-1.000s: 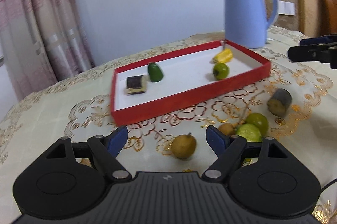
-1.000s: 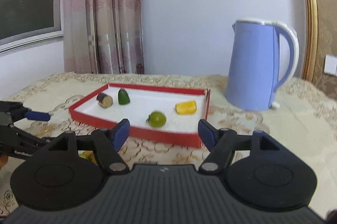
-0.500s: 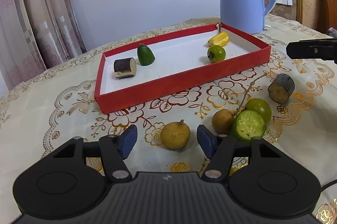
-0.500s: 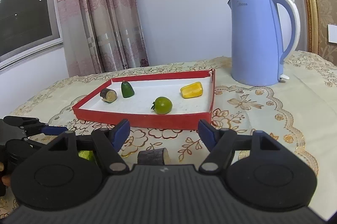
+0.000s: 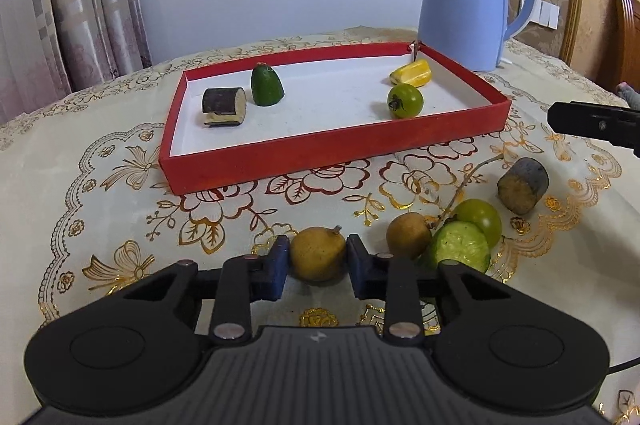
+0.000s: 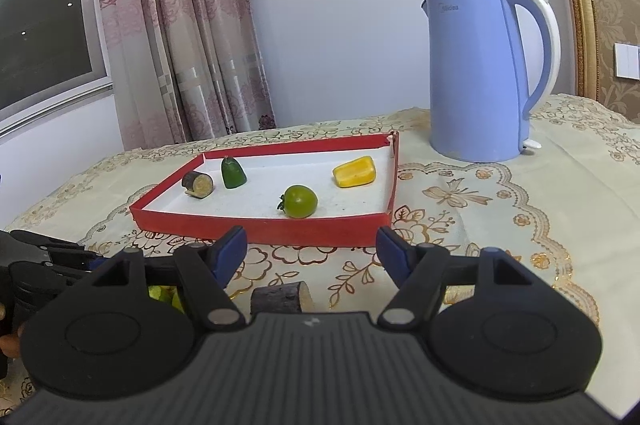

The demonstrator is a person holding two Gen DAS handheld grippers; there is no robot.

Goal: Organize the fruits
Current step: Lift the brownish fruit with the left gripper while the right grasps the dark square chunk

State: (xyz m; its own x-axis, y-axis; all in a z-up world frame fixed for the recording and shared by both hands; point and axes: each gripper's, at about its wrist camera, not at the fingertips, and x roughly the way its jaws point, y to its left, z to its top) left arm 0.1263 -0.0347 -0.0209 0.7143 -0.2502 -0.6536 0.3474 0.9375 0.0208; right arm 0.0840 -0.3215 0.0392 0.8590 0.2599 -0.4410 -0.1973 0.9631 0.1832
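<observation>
A yellow-brown round fruit [image 5: 317,253] lies on the tablecloth between the blue pads of my left gripper [image 5: 318,267], whose jaws are closing and press on both its sides. The red tray [image 5: 320,149] beyond holds a dark cut piece [image 5: 224,105], a green piece [image 5: 266,87], a green round fruit [image 5: 405,101] and a yellow piece [image 5: 412,73]. My right gripper [image 6: 311,249] stands open with nothing between its fingers, above a dark cut piece [image 6: 282,299] on the cloth.
Right of the held fruit lie a second brown fruit [image 5: 408,235], a cut green fruit [image 5: 460,245], a green round fruit [image 5: 482,219] and a dark stub [image 5: 522,185]. A blue kettle [image 5: 468,5] stands behind the tray. Curtains and a wall lie behind the table.
My left gripper's jaws came together onto the yellow-brown fruit and the view tipped down toward the table. The right gripper stayed open and tipped down slightly.
</observation>
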